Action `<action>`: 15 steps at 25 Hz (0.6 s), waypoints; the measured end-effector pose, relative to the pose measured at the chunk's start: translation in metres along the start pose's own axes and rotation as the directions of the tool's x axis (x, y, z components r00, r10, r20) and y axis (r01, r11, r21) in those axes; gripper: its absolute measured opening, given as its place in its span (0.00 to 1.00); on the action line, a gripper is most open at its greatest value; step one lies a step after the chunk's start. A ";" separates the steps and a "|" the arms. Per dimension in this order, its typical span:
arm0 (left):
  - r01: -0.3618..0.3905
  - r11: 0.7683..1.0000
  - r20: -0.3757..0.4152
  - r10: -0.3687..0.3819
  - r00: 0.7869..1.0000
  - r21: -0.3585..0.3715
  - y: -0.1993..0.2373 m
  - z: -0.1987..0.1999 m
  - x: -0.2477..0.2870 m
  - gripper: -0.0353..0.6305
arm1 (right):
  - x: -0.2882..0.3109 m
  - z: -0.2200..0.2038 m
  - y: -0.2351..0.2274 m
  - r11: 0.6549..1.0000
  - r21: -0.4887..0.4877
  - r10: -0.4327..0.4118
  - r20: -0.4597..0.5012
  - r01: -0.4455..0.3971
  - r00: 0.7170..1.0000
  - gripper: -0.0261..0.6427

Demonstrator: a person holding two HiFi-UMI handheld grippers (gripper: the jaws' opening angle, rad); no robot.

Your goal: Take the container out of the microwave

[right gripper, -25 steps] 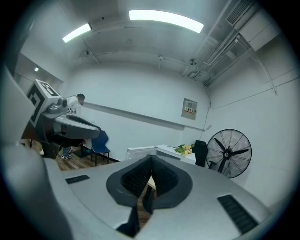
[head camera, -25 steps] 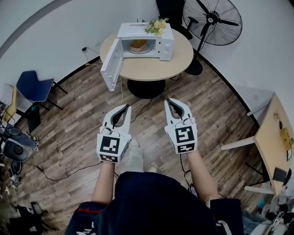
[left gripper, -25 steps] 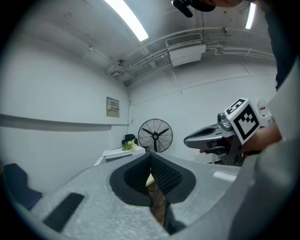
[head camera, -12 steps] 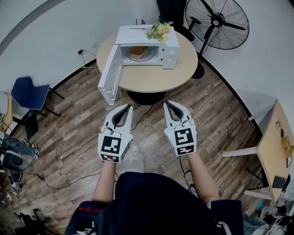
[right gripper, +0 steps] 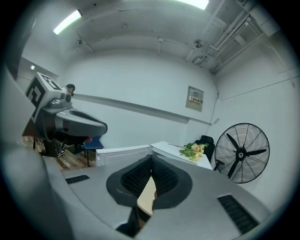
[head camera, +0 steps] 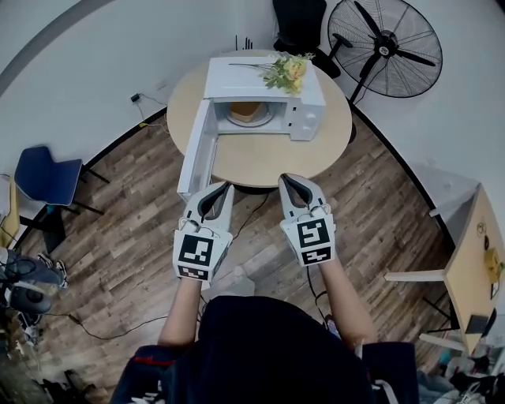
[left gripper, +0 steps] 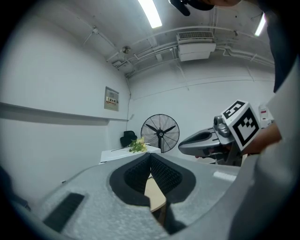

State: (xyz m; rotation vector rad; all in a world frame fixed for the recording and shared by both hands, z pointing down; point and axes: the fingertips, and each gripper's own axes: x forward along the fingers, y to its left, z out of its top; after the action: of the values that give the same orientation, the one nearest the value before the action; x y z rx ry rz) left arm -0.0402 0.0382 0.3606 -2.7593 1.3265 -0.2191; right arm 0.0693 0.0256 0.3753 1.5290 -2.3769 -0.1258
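Observation:
A white microwave (head camera: 268,83) stands on a round wooden table (head camera: 260,154), its door (head camera: 197,150) swung wide open to the left. Inside sits a tan container (head camera: 246,111) on the turntable. Yellow flowers (head camera: 288,71) lie on the microwave's top. My left gripper (head camera: 226,187) and right gripper (head camera: 285,179) are held side by side at the table's near edge, both shut and empty, short of the microwave. In the left gripper view the left gripper (left gripper: 150,154) points at the table; in the right gripper view the right gripper (right gripper: 151,158) faces the open door (right gripper: 122,153).
A large black standing fan (head camera: 387,47) is behind the table at the right. A black chair (head camera: 300,20) stands behind the table. A blue chair (head camera: 43,177) sits at the left, a wooden desk (head camera: 473,237) at the right. Cables trail over the wood floor.
Both grippers have travelled forward together towards the table. The microwave and table now sit lower and larger in the head view; the jaws stayed shut.

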 end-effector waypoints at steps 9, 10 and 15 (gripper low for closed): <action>0.047 0.999 -0.009 -0.047 0.999 -0.008 0.065 -0.009 0.049 0.08 | 0.085 0.003 -0.008 1.000 0.003 -0.010 -0.046 0.010 0.999 0.05; 0.053 0.999 -0.008 -0.053 0.999 -0.008 0.070 -0.010 0.052 0.08 | 0.090 0.002 -0.008 1.000 0.003 -0.014 -0.050 0.014 0.999 0.05; 0.077 0.997 -0.010 -0.077 0.997 -0.027 0.085 -0.018 0.067 0.08 | 0.110 -0.003 -0.009 1.000 0.002 -0.029 -0.078 0.029 0.997 0.05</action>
State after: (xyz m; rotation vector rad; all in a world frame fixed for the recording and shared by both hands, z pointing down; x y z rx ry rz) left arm -0.0670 -0.0672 0.3739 -2.8381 1.2357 -0.2237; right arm 0.0363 -0.0767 0.3997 1.5415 -2.2959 -0.0674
